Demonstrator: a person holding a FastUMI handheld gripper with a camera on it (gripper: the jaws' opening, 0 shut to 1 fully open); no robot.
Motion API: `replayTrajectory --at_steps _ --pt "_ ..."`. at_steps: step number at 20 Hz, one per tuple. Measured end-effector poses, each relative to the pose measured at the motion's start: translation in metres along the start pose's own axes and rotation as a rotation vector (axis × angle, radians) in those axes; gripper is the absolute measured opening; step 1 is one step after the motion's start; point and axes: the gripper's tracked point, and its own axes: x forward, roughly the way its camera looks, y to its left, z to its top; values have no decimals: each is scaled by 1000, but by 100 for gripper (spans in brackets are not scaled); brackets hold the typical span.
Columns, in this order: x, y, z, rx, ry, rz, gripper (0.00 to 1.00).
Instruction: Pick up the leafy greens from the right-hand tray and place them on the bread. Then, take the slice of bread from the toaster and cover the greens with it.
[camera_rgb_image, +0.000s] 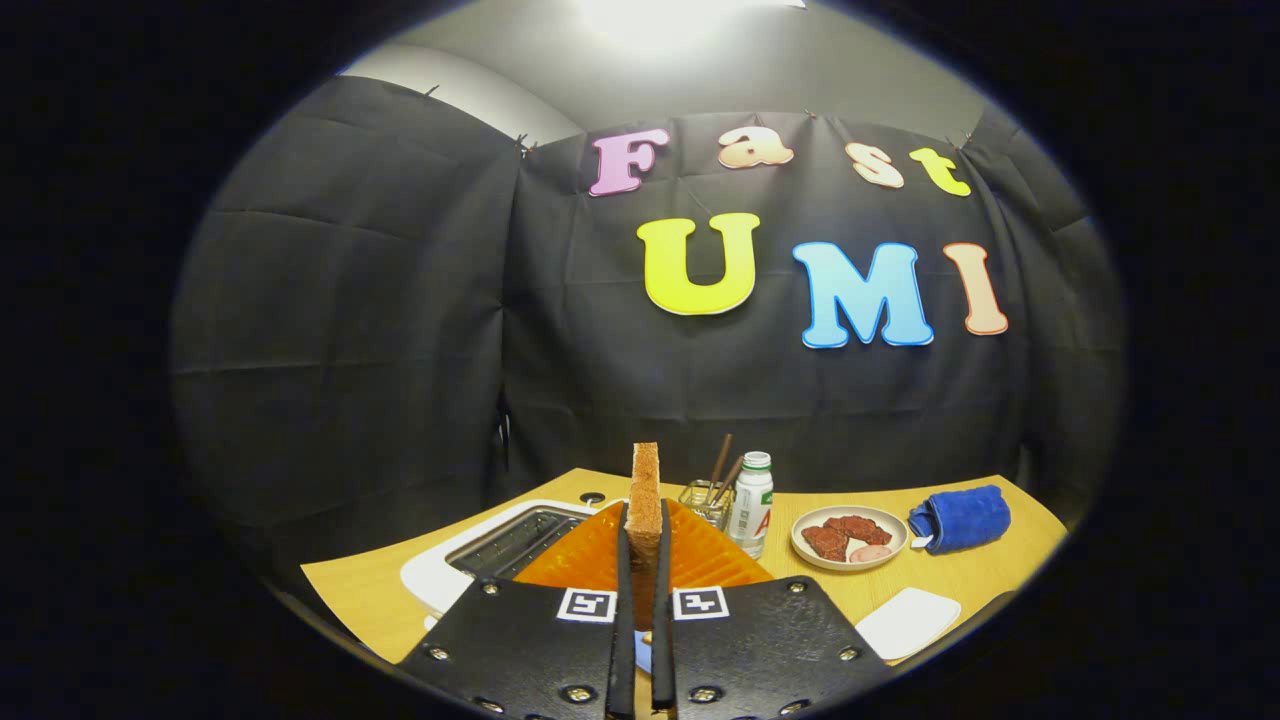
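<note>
My gripper (640, 560) is clamped on the slice of bread (645, 500); both fingers (621, 600) press its faces and it stands upright on edge between them, lifted above the table (980, 585). The toaster (500, 545) lies at 10 o'clock from the fingertips, its slot looking empty, so I judge the bread extraction done. An orange tray (700, 560) sits just beyond the fingers, partly hidden by them. I cannot make out the greens or the base bread from here, so their state is unconfirmed. At 2 o'clock: a plate of meat (848, 538), a blue cloth (960, 518), a bottle (752, 503). Remaining: lower the slice flat over the greens.
</note>
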Motion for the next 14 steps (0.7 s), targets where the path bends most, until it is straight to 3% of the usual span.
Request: replayTrajectory --at_steps 10,14 --pt "11 -47 -65 49 90 10 7" --pt "12 -41 -88 64 106 5 7"
